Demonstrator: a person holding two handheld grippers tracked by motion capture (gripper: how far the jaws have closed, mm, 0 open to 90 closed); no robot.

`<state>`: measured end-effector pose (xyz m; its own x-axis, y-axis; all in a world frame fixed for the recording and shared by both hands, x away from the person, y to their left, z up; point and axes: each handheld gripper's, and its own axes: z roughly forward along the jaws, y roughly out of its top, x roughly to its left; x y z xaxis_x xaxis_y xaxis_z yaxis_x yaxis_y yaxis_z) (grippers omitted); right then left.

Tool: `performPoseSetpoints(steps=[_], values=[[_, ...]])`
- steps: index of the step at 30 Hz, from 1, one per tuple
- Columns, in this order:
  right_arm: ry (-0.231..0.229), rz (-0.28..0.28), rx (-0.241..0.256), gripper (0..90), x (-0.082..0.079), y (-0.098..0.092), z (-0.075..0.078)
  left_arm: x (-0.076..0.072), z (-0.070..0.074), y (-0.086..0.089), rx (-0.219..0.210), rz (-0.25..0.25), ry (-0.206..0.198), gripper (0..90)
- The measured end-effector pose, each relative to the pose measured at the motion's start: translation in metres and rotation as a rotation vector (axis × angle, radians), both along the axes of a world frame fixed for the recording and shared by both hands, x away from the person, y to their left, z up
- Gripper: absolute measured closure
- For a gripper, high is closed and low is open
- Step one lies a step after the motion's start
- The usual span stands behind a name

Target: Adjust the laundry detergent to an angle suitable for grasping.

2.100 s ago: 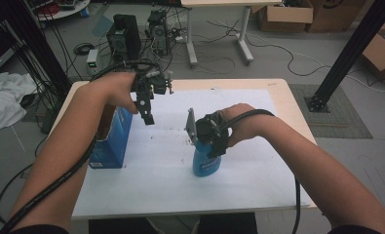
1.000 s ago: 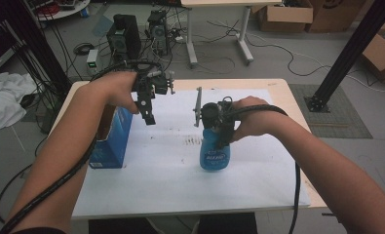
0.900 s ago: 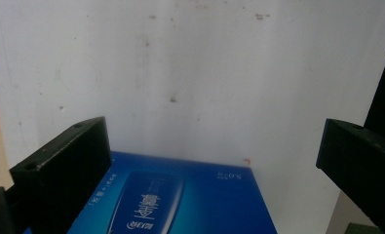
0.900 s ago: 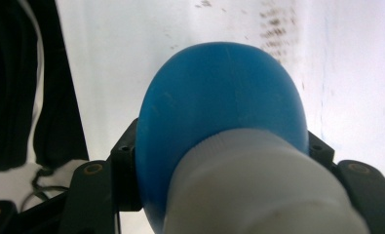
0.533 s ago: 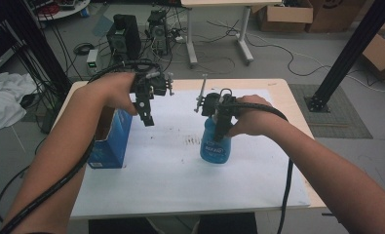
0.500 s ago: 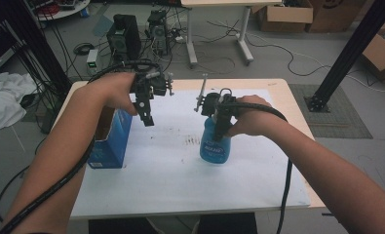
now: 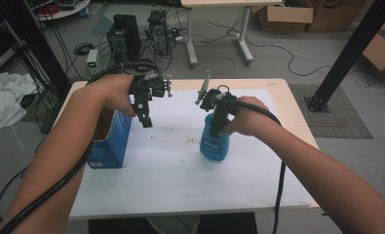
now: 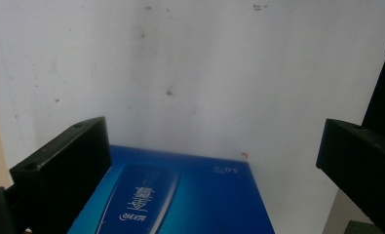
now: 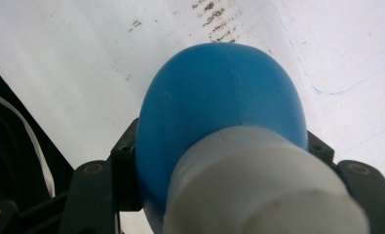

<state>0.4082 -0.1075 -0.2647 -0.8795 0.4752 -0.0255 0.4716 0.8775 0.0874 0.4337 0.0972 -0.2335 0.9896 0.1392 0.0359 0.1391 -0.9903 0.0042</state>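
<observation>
Blue bottle point(image 7: 214, 141) with a white cap stands upright near the middle of the white-covered surface point(image 7: 180, 180), base down or very close to it. Right gripper point(image 7: 218, 127) has its jaws closed on the bottle's upper body just under the cap, a hold that probably keeps it from tipping. Off to the left sits an open blue box point(image 7: 109, 144), well apart from the bottle. Left gripper point(image 7: 145, 119) hangs above the box's edge with jaws spread wide and nothing between them, seemingly ready to steady or reach into it.
</observation>
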Motion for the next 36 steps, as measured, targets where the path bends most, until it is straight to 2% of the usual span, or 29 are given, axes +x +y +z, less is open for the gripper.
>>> performPoseSetpoints(steps=[7,11,16,18,26,27,32,36], values=[[0.000,-0.023,-0.028,38.6,0.003,0.000,-0.007,0.000,0.001,-0.001,-0.007,0.002,0.004,0.1],[0.004,-0.024,-0.030,38.6,0.004,0.000,-0.012,0.000,0.000,-0.002,-0.005,-0.003,0.004,0.1],[-0.012,-0.015,-0.026,38.6,0.004,-0.001,-0.015,0.001,-0.002,-0.001,-0.006,0.000,0.009,0.1],[-0.009,-0.028,-0.023,38.6,0.003,-0.001,-0.016,0.001,-0.003,-0.001,-0.004,-0.001,0.008,0.1],[-0.019,-0.009,-0.034,38.6,0.000,0.003,-0.025,0.001,-0.004,-0.001,-0.006,-0.001,0.009,0.1],[-0.012,-0.002,-0.048,38.6,-0.001,0.004,-0.026,0.001,-0.004,-0.001,-0.006,-0.003,0.009,0.1],[-0.022,0.007,-0.040,38.6,-0.003,0.005,-0.027,0.002,-0.006,0.000,-0.006,-0.002,0.013,0.1],[-0.005,0.006,-0.033,38.2,0.000,0.002,-0.027,0.002,-0.008,0.001,-0.009,0.001,0.015,0.1]])
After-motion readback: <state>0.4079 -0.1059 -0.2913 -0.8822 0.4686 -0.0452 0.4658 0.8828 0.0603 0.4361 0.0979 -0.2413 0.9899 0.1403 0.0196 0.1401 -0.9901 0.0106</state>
